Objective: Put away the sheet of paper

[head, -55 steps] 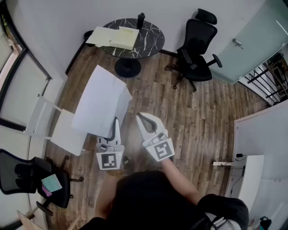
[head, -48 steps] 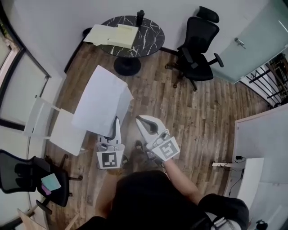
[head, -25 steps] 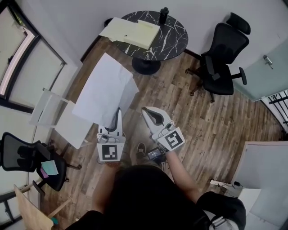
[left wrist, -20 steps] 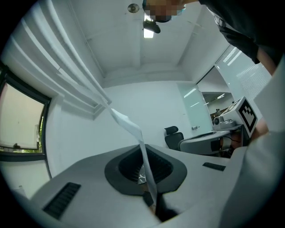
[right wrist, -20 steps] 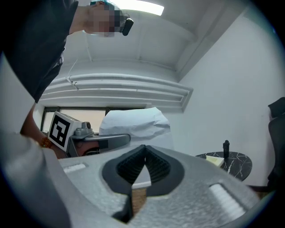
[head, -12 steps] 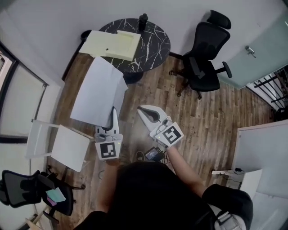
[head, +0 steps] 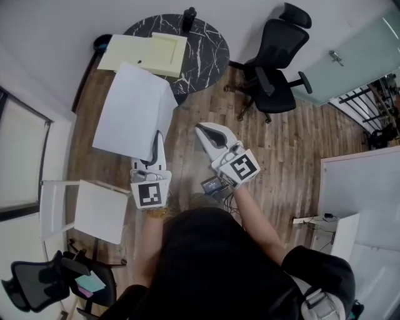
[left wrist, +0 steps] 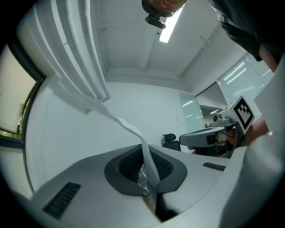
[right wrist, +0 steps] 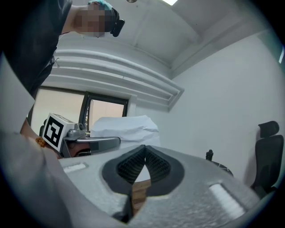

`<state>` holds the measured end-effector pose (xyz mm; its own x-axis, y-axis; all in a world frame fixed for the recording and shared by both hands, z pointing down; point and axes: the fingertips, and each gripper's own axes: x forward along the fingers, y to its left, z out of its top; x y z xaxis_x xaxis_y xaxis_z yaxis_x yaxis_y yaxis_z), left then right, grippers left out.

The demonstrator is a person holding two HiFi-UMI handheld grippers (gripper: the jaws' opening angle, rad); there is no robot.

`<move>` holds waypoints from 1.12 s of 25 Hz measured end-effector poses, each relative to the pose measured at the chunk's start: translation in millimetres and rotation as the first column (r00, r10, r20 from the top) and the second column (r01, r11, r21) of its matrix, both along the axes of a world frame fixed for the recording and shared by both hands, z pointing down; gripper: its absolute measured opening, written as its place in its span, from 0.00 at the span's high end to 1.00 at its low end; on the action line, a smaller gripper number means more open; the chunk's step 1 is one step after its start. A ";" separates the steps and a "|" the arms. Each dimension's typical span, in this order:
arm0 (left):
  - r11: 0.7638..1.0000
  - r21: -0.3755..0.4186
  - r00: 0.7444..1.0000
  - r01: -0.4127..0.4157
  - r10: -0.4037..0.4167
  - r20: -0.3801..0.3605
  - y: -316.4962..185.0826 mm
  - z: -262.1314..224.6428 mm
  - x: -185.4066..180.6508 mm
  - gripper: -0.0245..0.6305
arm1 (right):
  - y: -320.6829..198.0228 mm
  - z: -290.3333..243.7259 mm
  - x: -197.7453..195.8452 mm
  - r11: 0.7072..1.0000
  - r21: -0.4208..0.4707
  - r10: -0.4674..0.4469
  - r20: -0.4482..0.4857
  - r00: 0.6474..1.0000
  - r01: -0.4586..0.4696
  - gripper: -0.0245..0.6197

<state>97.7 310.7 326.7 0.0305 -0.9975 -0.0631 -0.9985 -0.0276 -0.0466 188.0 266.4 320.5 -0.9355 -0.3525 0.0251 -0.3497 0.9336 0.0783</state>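
Two grippers reach out from the person (head: 212,262) in a dark top, at lower centre of the head view.

Left gripper (head: 159,142): jaws clenched on the near corner of the sheet of paper (head: 131,112). Its own view shows the white edge pinched between the dark pads and rising toward the upper left.

Right gripper (head: 201,129): jaws closed, pads meeting at the tip, nothing between them. It sits just right of the left gripper, apart from the paper.

Sheet of paper: large, white, held above the wood floor (head: 281,150). It fans from the grip toward the upper left of the frame. Its far edge overlaps the counter's near rim in the picture; cannot tell whether they touch.

White chair (head: 94,209): left of the person, on the floor.

Counter (head: 203,47): round, black marbled top, upper centre. Pale yellow sheets (head: 137,53) lie on its left half and overhang the rim. A dark bottle (head: 189,12) stands at its far edge.

Black office chair (head: 272,69): right of the counter, apart from it.

Frosted glass door (head: 356,56): upper right corner.
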 end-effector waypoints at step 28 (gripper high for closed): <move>0.988 -0.099 0.993 -0.117 0.115 -0.019 -148.3 18.8 -89.7 0.96 | -155.6 35.8 -106.5 0.998 -0.056 0.026 0.011 1.000 -0.026 0.96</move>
